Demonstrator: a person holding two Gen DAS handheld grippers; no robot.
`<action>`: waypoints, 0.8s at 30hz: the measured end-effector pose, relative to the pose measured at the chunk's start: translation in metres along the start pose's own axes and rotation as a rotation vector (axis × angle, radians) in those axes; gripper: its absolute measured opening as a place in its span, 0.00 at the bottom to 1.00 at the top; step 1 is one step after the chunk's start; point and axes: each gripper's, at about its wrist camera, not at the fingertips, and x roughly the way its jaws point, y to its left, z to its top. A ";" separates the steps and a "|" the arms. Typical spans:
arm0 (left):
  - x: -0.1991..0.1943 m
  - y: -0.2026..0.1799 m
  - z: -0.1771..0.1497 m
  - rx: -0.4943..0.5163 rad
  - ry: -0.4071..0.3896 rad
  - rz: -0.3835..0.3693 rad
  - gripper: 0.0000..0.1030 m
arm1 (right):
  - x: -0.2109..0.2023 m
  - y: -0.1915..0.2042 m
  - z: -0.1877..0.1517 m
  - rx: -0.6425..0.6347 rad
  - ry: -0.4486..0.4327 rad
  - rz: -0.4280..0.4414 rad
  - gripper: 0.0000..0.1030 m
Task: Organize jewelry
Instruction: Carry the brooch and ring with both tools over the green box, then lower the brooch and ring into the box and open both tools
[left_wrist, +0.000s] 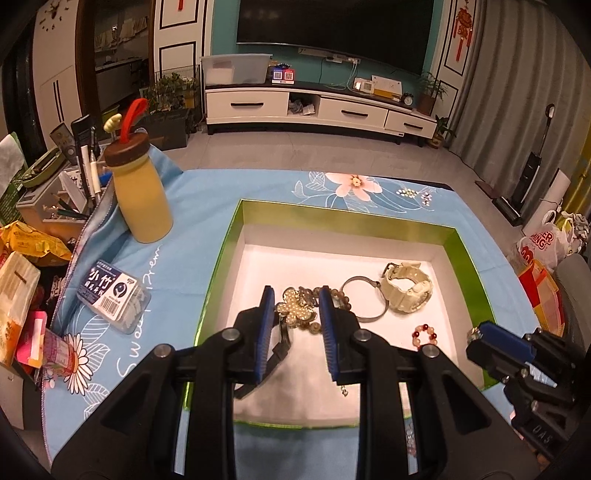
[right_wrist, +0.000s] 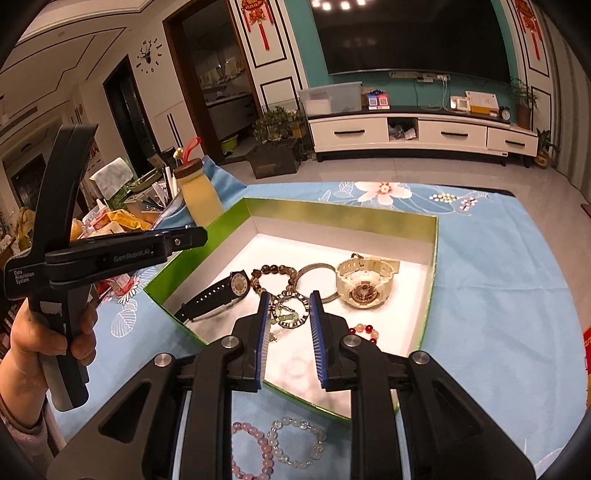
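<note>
A green-rimmed white box (left_wrist: 343, 214) (right_wrist: 340, 210) lies on the blue flowered cloth. Inside are a cream watch (left_wrist: 406, 291) (right_wrist: 364, 284), a black watch (right_wrist: 218, 295), a silver bangle (right_wrist: 314, 266), a dark bead bracelet (right_wrist: 273, 268) and a red bead bracelet (left_wrist: 424, 326) (right_wrist: 364, 328). My left gripper (left_wrist: 296, 295) (right_wrist: 201, 236) hangs over the box, shut on a pearl butterfly ornament (left_wrist: 295, 312). My right gripper (right_wrist: 290, 295) (left_wrist: 480, 332) hovers above the box's near right side, shut on a round ornament (right_wrist: 290, 312) with a black-and-white rim.
A pink bead bracelet (right_wrist: 266, 448) and a clear one (right_wrist: 317, 439) lie on the cloth in front of the box. A yellow bottle (left_wrist: 142, 199) and a small plastic case (left_wrist: 114, 295) stand left of it, with clutter beyond. A hand (right_wrist: 44, 339) grips the left gripper's handle.
</note>
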 end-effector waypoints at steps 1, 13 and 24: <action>0.002 0.000 0.001 -0.001 0.003 -0.002 0.24 | 0.002 -0.001 0.000 0.004 0.005 0.002 0.20; 0.031 -0.001 0.009 0.009 0.054 0.005 0.24 | 0.027 -0.007 0.003 0.039 0.055 0.015 0.20; 0.045 -0.002 0.013 0.023 0.084 0.026 0.24 | 0.039 -0.010 0.002 0.052 0.092 0.013 0.20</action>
